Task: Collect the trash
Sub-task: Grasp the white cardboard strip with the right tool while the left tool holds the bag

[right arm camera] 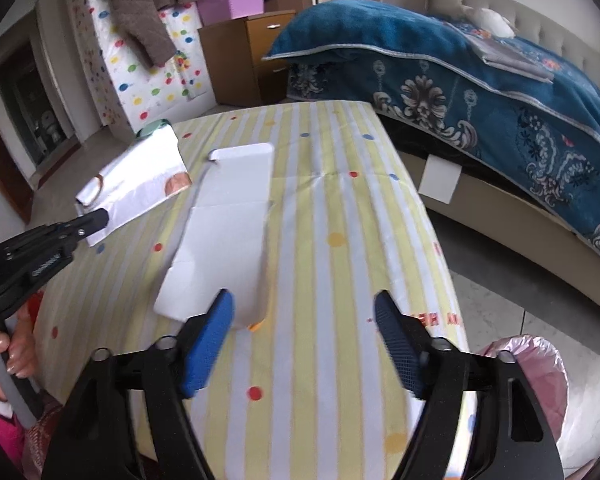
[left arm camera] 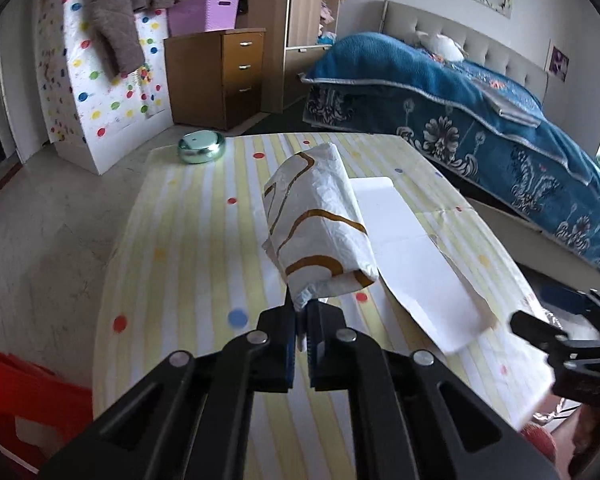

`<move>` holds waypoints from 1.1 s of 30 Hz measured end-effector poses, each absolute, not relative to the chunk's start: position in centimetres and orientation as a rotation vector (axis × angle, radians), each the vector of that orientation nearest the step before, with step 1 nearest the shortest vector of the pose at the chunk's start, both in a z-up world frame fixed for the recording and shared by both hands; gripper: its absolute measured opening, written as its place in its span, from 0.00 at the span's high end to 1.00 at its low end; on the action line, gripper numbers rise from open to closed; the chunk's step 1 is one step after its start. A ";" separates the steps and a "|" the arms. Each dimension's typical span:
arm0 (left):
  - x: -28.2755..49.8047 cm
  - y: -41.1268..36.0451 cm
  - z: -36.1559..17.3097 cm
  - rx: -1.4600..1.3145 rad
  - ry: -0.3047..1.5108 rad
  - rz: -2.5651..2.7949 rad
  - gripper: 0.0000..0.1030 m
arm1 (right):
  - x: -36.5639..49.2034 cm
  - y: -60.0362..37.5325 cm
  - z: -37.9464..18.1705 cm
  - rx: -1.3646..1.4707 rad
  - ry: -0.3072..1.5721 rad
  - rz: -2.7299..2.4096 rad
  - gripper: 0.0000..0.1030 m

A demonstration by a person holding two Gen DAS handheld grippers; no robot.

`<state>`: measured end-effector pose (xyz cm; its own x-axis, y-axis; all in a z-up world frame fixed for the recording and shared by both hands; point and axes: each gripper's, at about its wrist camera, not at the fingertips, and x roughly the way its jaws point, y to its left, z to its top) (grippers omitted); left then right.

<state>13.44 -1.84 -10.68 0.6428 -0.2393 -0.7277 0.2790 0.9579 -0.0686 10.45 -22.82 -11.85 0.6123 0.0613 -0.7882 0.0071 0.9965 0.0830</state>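
Observation:
My left gripper (left arm camera: 300,320) is shut on the near edge of a white wrapper with brown lines (left arm camera: 316,220) and holds it above the striped table (left arm camera: 188,240). The wrapper also shows in the right wrist view (right arm camera: 136,184) at the left, pinched by the left gripper (right arm camera: 98,218). A flat white paper box (left arm camera: 412,256) lies on the table to the right of the wrapper. In the right wrist view the box (right arm camera: 224,232) lies just ahead of my right gripper (right arm camera: 304,308), which is open and empty above the table (right arm camera: 340,260). The right gripper also shows at the right edge of the left wrist view (left arm camera: 540,332).
A green round tin (left arm camera: 201,147) sits at the table's far left corner. A bin with a pink bag (right arm camera: 540,380) stands right of the table. A blue-covered bed (left arm camera: 480,112) lies to the right. A wooden drawer unit (left arm camera: 220,76) stands behind. A red chair (left arm camera: 16,400) is at the left.

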 end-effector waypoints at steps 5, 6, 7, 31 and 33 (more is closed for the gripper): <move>11.3 -0.7 -10.0 0.015 0.815 -0.301 0.98 | 10.2 -20.2 -12.1 0.021 0.907 0.101 0.25; 10.9 -0.6 -9.8 0.008 0.811 -0.304 0.98 | 10.2 -19.8 -12.2 0.012 0.909 0.107 0.25; 10.6 -0.4 -9.7 0.004 0.806 -0.305 0.98 | 10.4 -19.1 -12.4 -0.007 0.917 0.127 0.26; 8.8 1.6 -9.5 -0.060 0.810 -0.327 0.98 | 10.9 -14.5 -12.5 -0.138 0.869 0.113 0.91; 8.3 1.0 -9.1 -0.047 0.800 -0.338 0.98 | 10.8 -14.8 -11.9 -0.123 0.845 0.108 0.95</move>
<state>8.32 0.99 -9.07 0.6459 -0.3149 -0.6955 0.2797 0.9452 -0.1683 10.77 -14.82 -11.92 0.6588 0.0465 -0.7509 -0.1443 0.9874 -0.0655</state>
